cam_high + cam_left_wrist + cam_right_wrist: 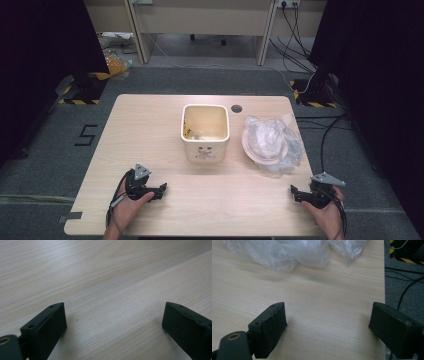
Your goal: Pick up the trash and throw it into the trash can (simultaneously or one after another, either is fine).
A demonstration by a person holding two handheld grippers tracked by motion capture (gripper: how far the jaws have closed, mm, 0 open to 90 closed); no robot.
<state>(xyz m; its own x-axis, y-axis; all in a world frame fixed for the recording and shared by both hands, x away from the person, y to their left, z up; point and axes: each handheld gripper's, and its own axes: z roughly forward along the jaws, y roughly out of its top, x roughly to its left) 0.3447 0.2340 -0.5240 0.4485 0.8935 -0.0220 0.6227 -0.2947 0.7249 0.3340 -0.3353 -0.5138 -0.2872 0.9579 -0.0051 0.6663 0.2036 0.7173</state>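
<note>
The left gripper (161, 190) is resting low on the near left part of the light wooden table (150, 125), held in the person's left hand (131, 202), and its jaws are standing spread wide with nothing between them; in the left gripper view the two black jaws are framing bare wood grain. The right gripper (295, 192) is sitting at the near right corner of the table, held in the person's right hand (327, 212), its jaws pointing toward the middle of the table. Its jaws are also standing wide apart and gripping nothing, and in the right gripper view one of them is reaching out close to the table's edge, with grey carpet (404, 290) and black cables (404, 293) lying beyond that edge.

A cream square bin (205, 132) is standing upright near the middle of the table, well apart from both grippers, with a small printed figure on its near wall and some yellowish scraps lying inside it. Just to the right of the bin, a crumpled clear plastic bag (270, 142) is lying on the table, seemingly draped over a pale round rim. The bag is lying nearer to the right gripper than the bin is, yet not touching it; in the right gripper view the plastic bag (287, 252) is filling the far side of the table beyond the open jaws. A small dark round hole (236, 108) is showing in the table behind the bin.
</note>
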